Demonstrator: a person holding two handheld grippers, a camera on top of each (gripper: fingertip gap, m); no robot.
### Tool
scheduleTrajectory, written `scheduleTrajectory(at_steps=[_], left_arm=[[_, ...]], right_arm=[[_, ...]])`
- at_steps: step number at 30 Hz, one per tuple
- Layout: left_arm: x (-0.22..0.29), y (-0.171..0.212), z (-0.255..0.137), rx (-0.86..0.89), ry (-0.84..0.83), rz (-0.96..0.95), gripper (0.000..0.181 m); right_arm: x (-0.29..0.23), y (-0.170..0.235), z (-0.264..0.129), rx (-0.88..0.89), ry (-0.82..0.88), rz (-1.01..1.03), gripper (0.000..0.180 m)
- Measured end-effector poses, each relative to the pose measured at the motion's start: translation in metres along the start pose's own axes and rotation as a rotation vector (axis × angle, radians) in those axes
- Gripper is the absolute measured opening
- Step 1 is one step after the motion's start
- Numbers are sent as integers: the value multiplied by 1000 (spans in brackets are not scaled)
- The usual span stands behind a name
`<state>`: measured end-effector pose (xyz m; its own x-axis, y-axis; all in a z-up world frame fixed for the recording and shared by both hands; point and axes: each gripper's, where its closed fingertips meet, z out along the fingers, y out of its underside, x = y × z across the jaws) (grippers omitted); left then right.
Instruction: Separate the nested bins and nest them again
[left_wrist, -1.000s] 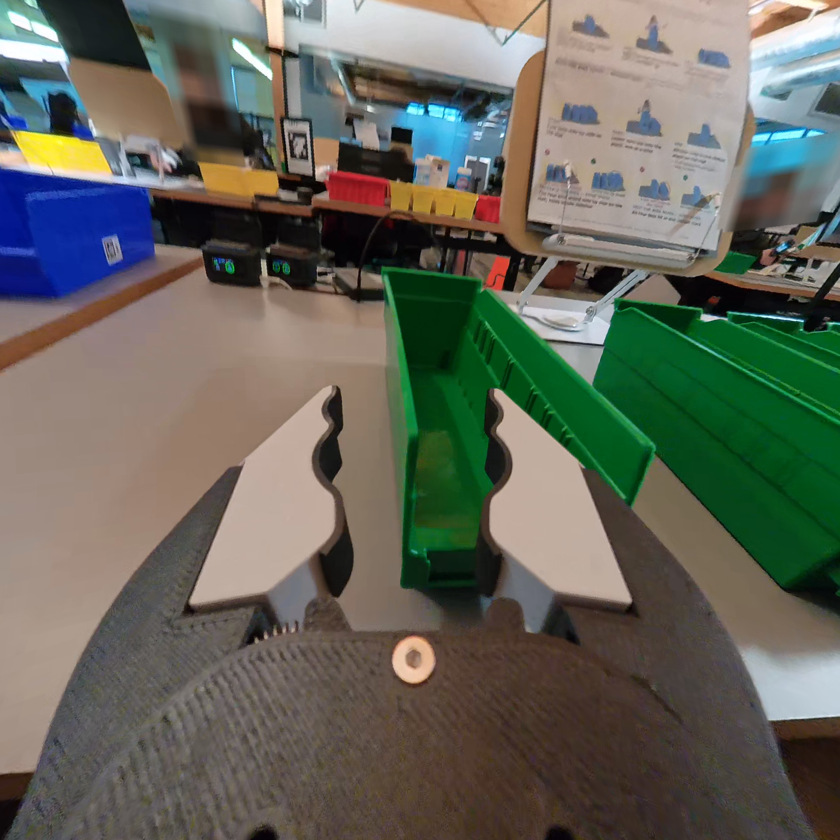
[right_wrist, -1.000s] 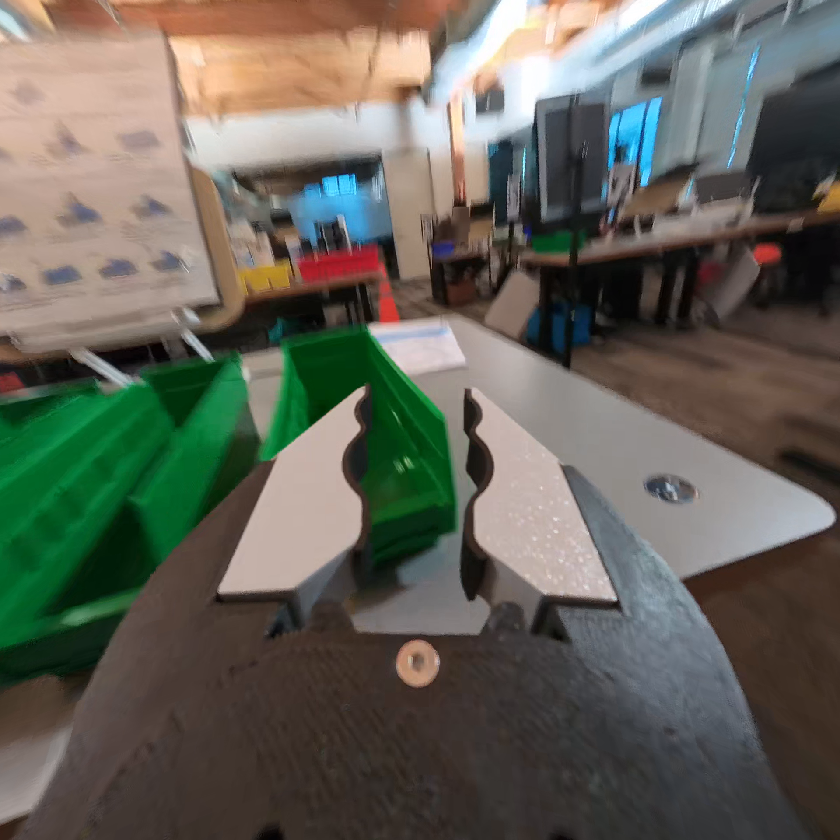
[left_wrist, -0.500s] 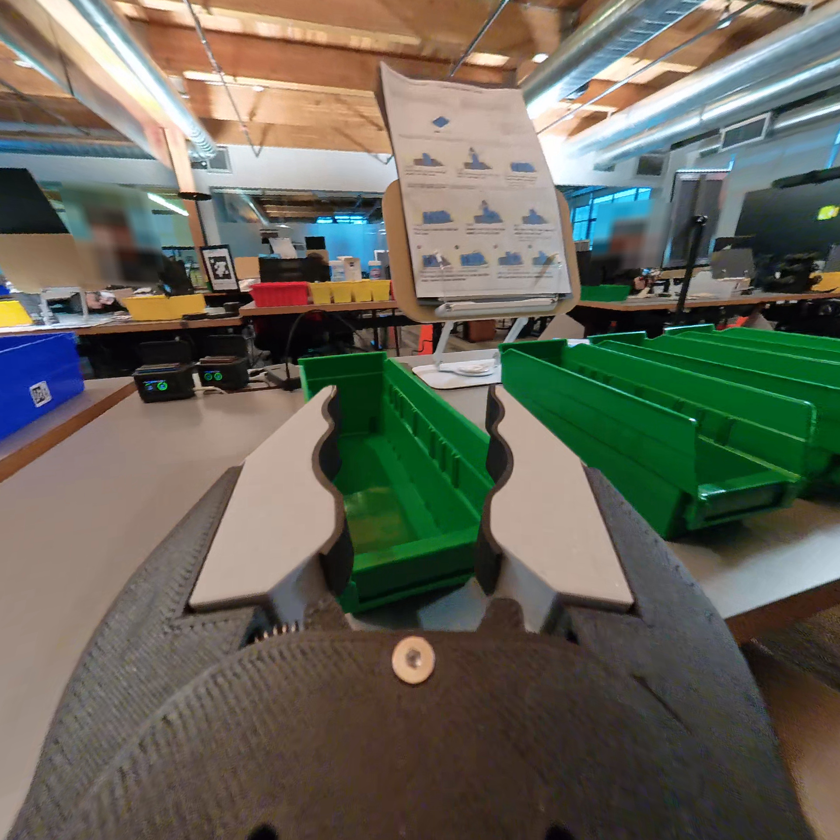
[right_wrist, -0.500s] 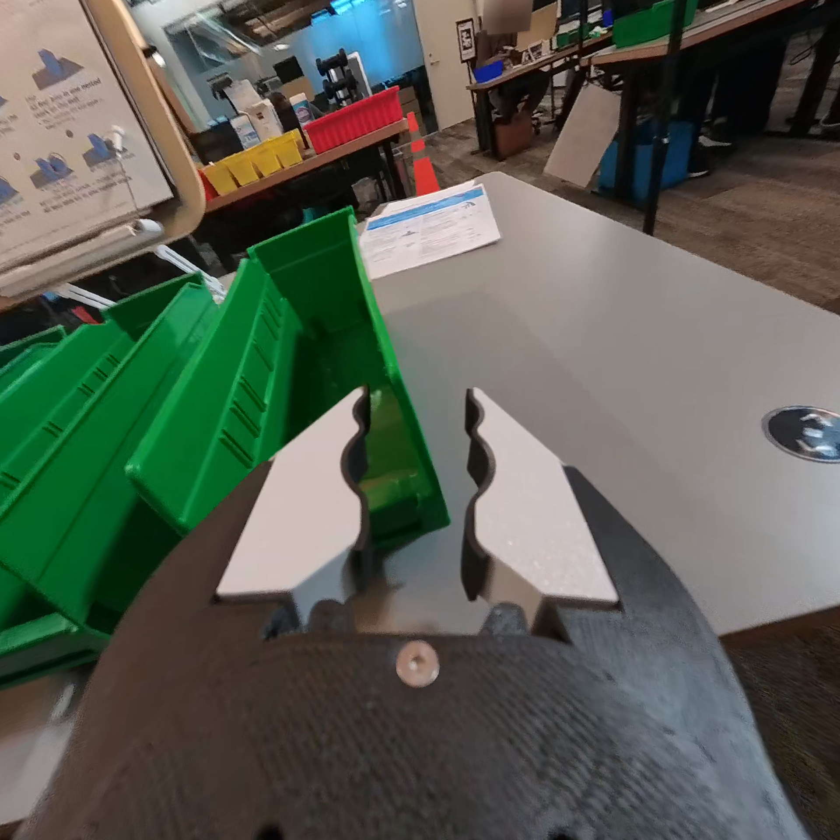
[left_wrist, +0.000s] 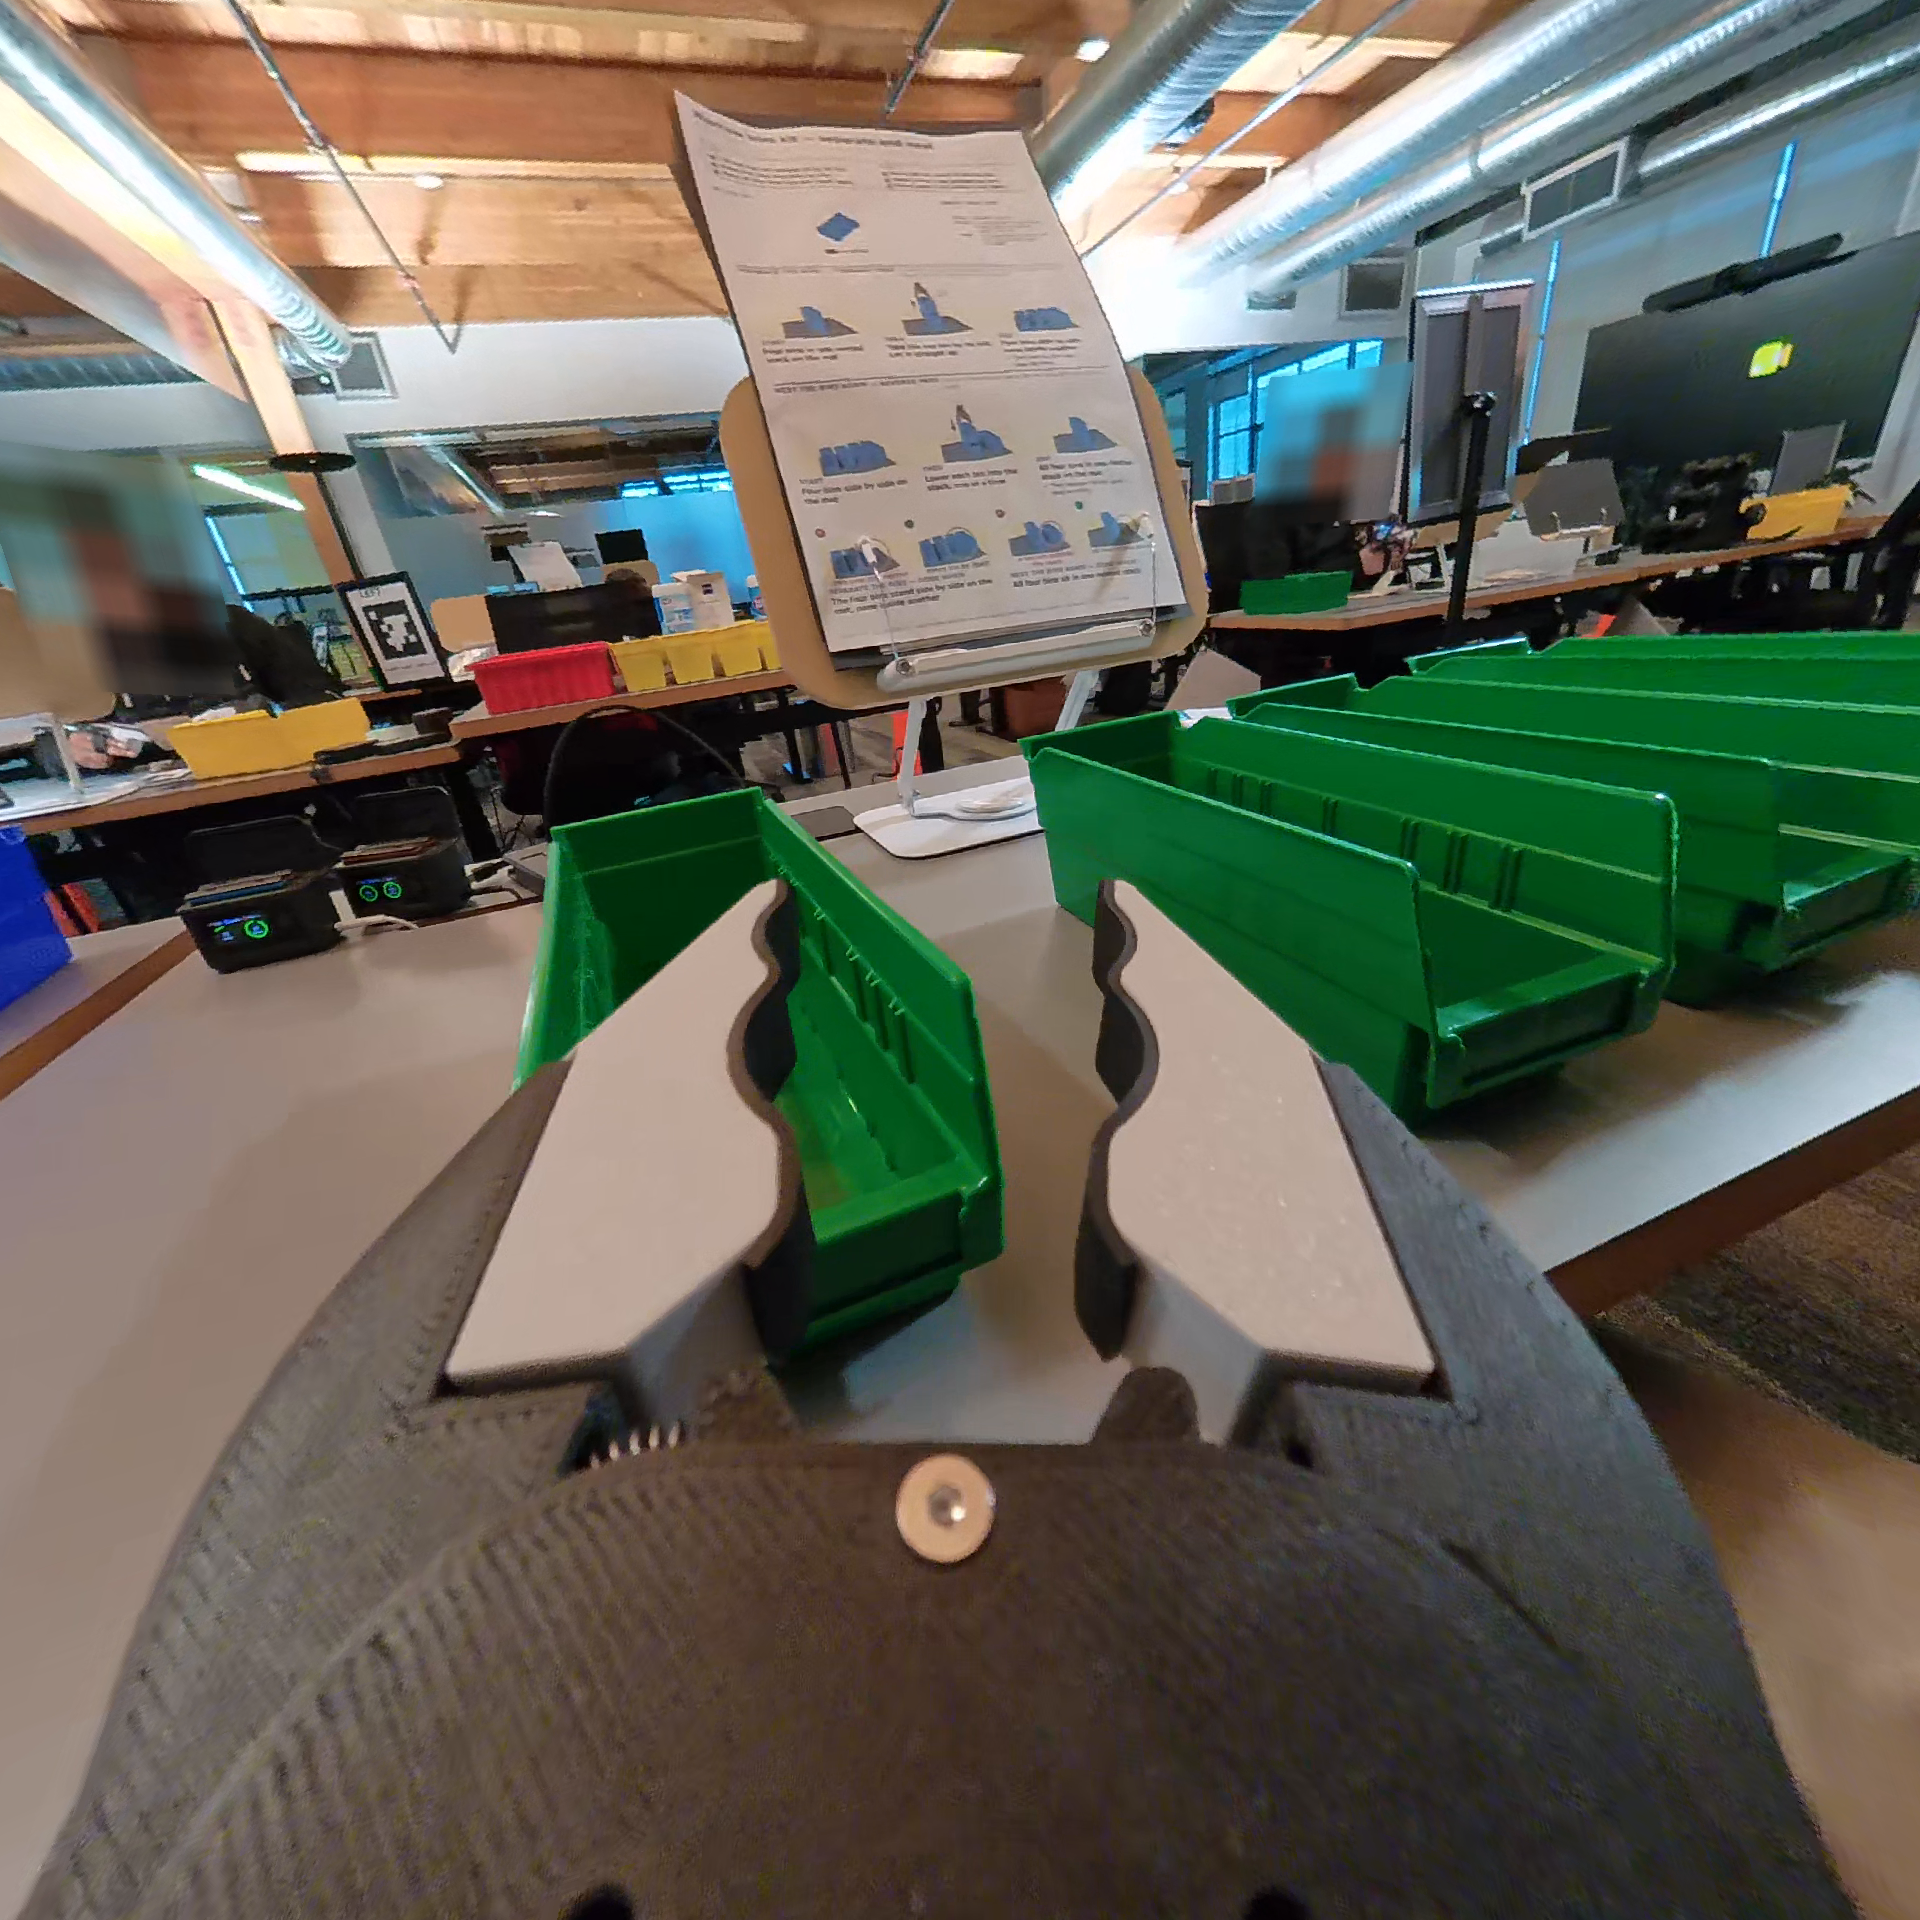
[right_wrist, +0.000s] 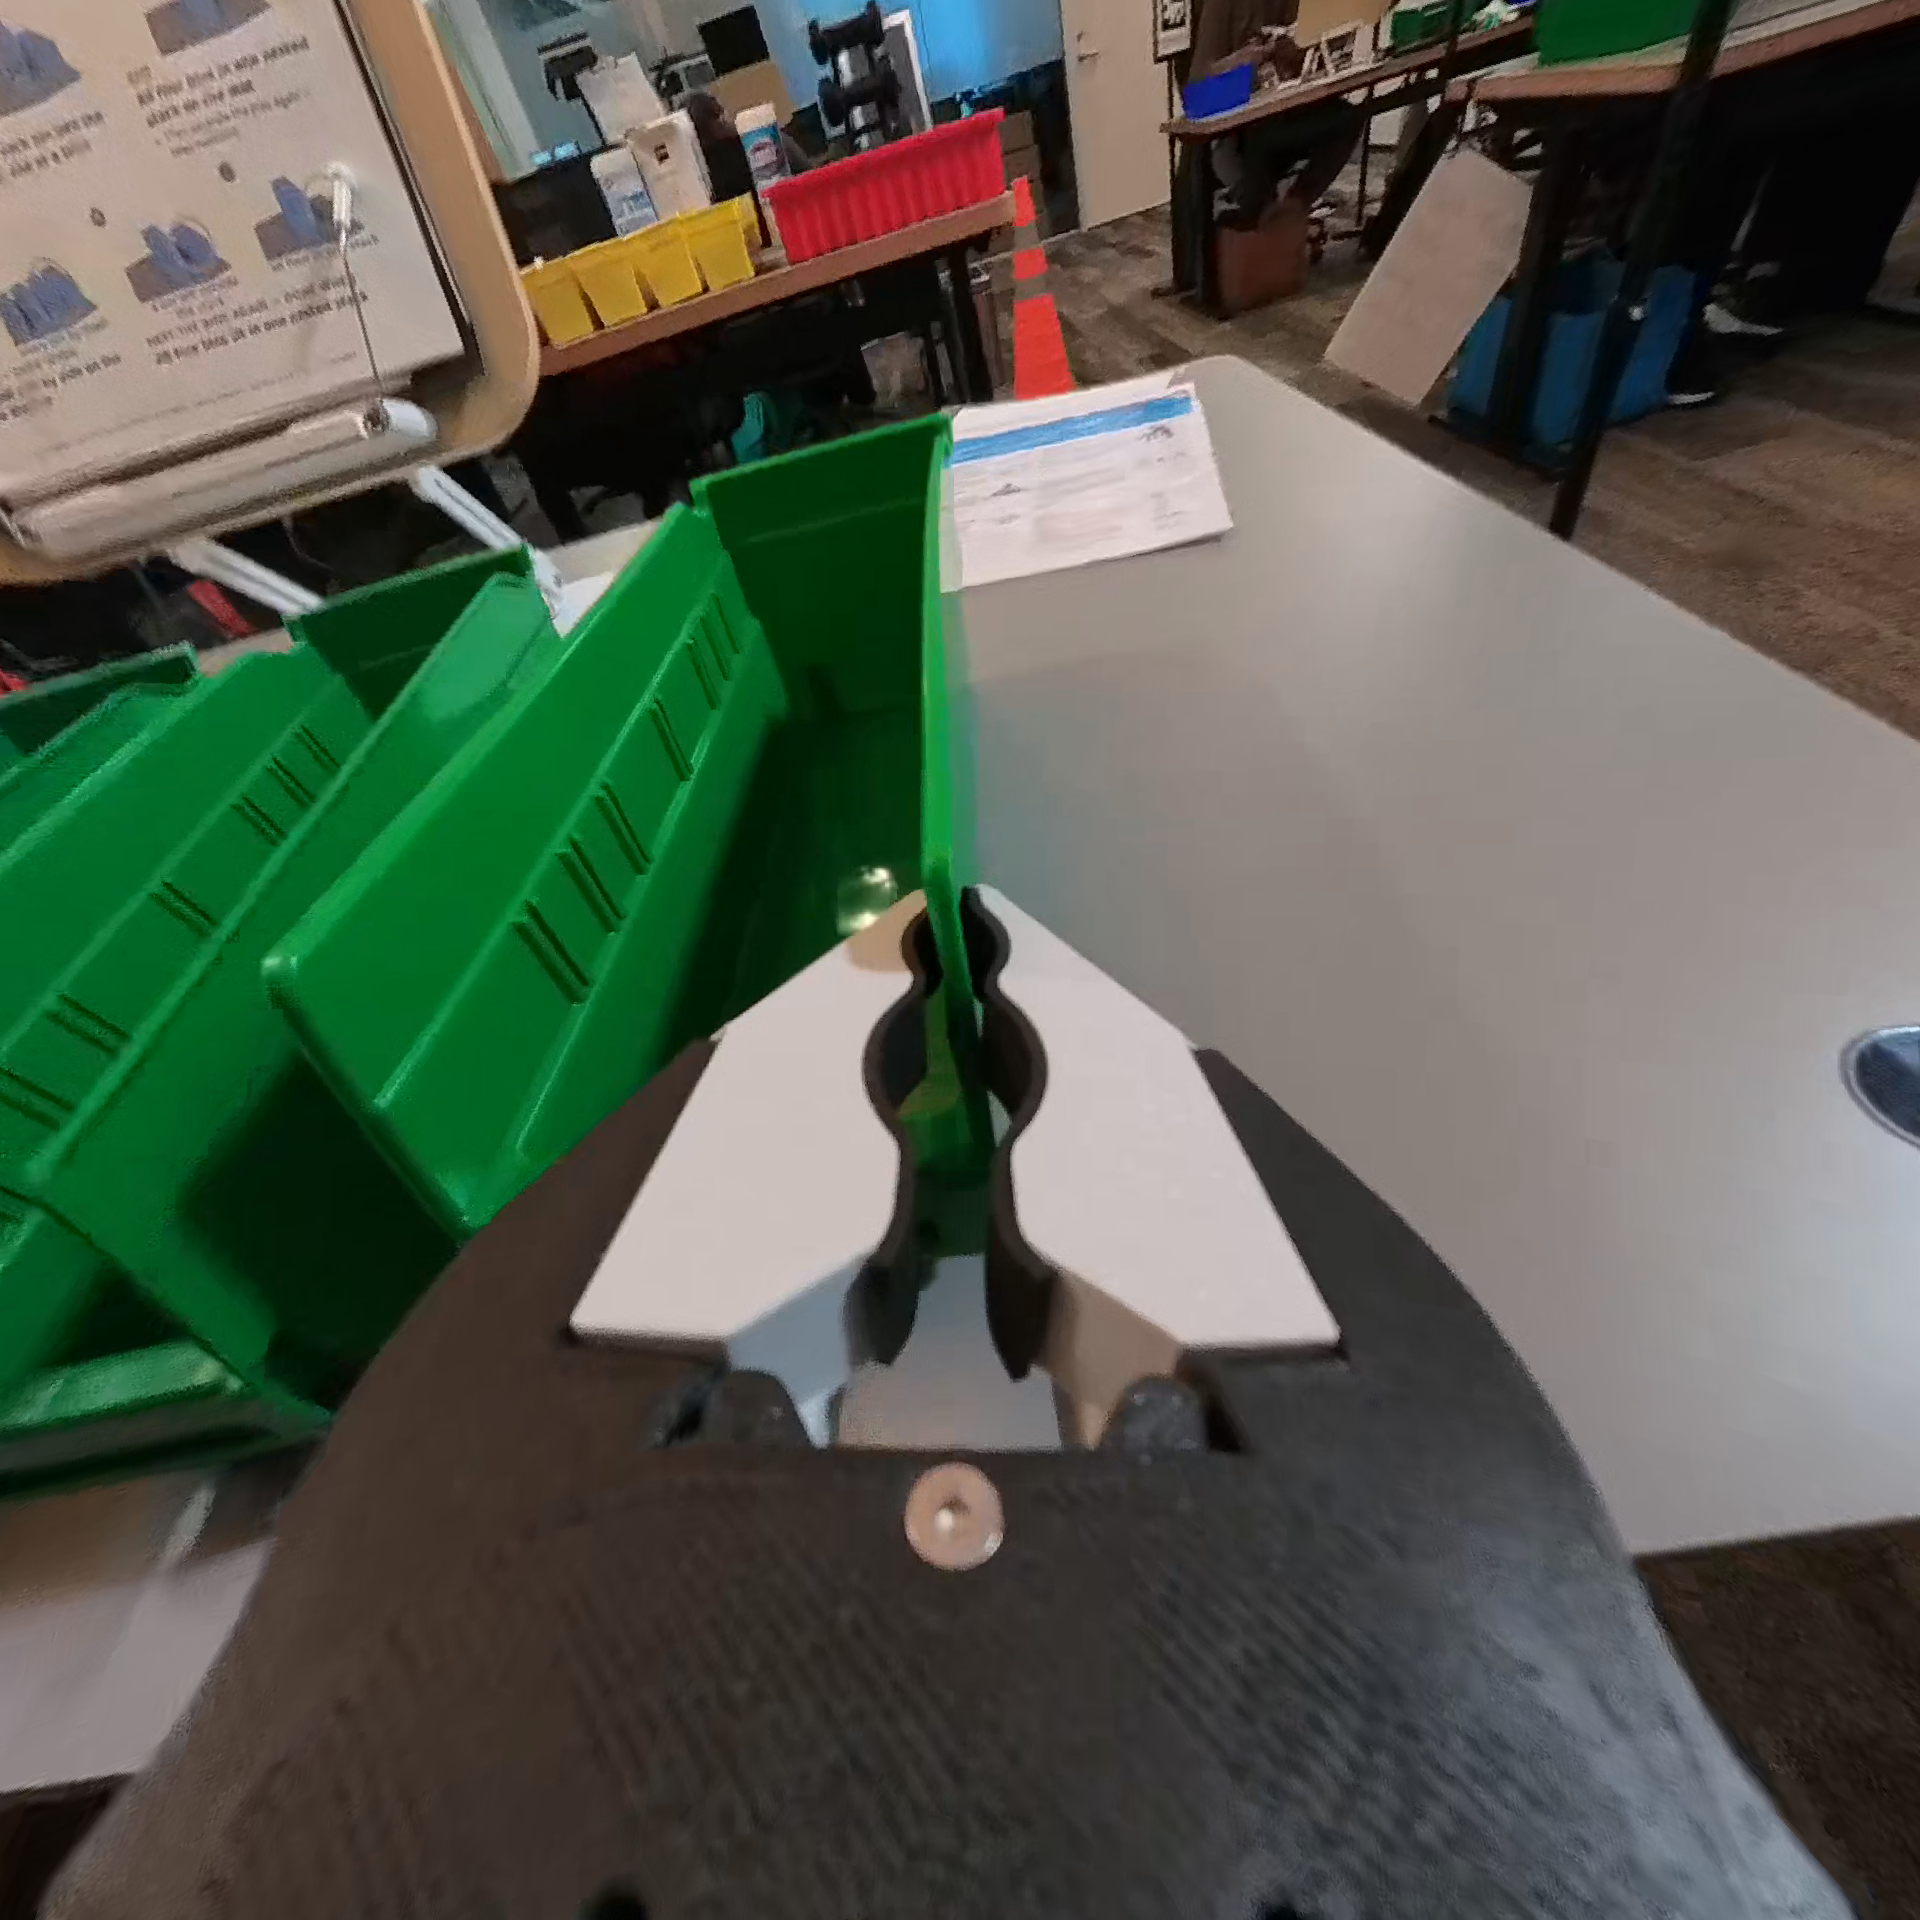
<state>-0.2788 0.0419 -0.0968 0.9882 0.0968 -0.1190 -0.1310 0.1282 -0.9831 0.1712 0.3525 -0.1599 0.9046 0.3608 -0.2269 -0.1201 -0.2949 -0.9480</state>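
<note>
Several long green bins stand side by side on a grey table. In the left wrist view one green bin (left_wrist: 894, 1049) lies just ahead of my left gripper (left_wrist: 940, 914), which is open and empty above the bin's near end. More green bins (left_wrist: 1351, 914) stand to its right. In the right wrist view my right gripper (right_wrist: 951, 914) is shut on the thin right side wall of the rightmost green bin (right_wrist: 831, 665). Neighbouring green bins (right_wrist: 260, 852) lean close on the left.
A document stand with an instruction sheet (left_wrist: 935, 416) stands at the table's far side. A paper sheet (right_wrist: 1081, 488) lies behind the gripped bin. Two black devices (left_wrist: 270, 920) sit at the far left. The table edge (left_wrist: 1714, 1216) runs close on the right.
My right gripper moved forward and closed on the rightmost bin's right wall. My left gripper shifted right and rose a little, staying open over its bin.
</note>
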Motion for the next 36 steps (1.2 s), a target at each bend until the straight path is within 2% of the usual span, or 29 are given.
scheduleTrajectory(at_steps=[4,7,10,13,18,22,26,31,36], left_arm=[[5,-2,4,9,19,-4,54],[14,-3,8,13,46,-23,54],[36,-7,13,11,103,-92,54],[77,-14,15,-8,200,-251,53],[153,-33,4,-38,360,-412,51],[179,-53,-9,-12,411,-447,59],[152,-52,-10,11,309,-495,57],[109,-37,-12,3,189,-502,32],[68,-18,-9,-76,119,-677,7]], right_arm=[[8,-27,-22,106,53,64,2],[3,-62,-54,246,75,51,2],[-35,-97,-91,388,58,-87,2],[-102,-110,-115,472,-22,-180,1],[-237,-84,-138,483,-206,-253,1],[-320,-52,-160,481,-326,-337,1],[-361,-28,-173,513,-358,-423,2],[-399,-1,-177,505,-460,-467,5],[-433,26,-182,482,-589,-553,22]])
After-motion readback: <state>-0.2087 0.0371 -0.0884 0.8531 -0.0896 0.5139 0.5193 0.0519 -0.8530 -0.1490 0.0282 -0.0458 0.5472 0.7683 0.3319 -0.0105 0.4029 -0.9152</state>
